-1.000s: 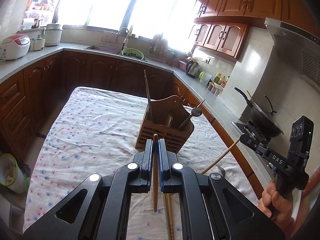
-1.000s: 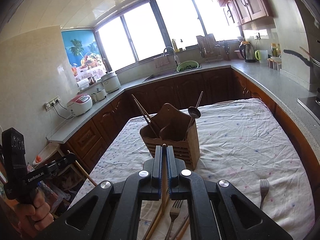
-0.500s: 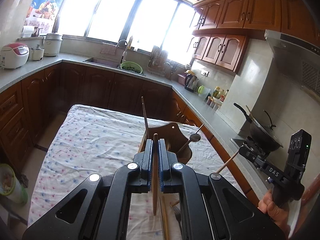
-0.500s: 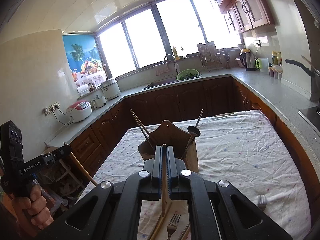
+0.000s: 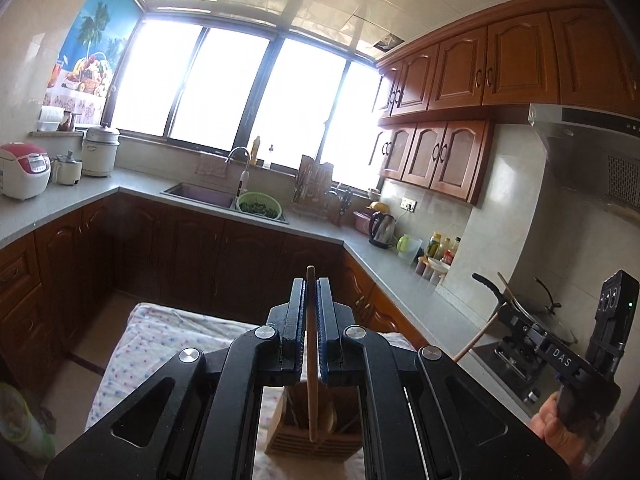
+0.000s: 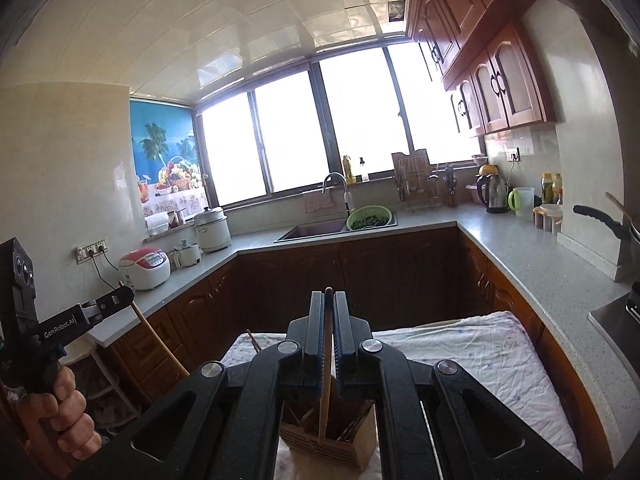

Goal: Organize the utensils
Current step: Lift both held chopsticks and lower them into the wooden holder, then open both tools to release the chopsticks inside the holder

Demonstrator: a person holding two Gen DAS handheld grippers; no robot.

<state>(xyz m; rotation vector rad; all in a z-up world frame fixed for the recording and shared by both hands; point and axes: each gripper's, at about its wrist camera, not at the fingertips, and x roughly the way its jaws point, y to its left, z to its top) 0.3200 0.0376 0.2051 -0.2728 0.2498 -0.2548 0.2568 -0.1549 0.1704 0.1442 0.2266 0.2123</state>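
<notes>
A light, stiff, slippery chopstick (image 5: 311,360) is clamped mid-shaft in each gripper (image 5: 311,292), above the wooden holder (image 6: 326,446) at 6 o'clock.

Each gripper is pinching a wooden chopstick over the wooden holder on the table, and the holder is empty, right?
Not quite. The left gripper and right gripper each pinch a chopstick above the wooden holder, but the holder isn't empty: the right wrist view shows utensils already standing inside.
</notes>
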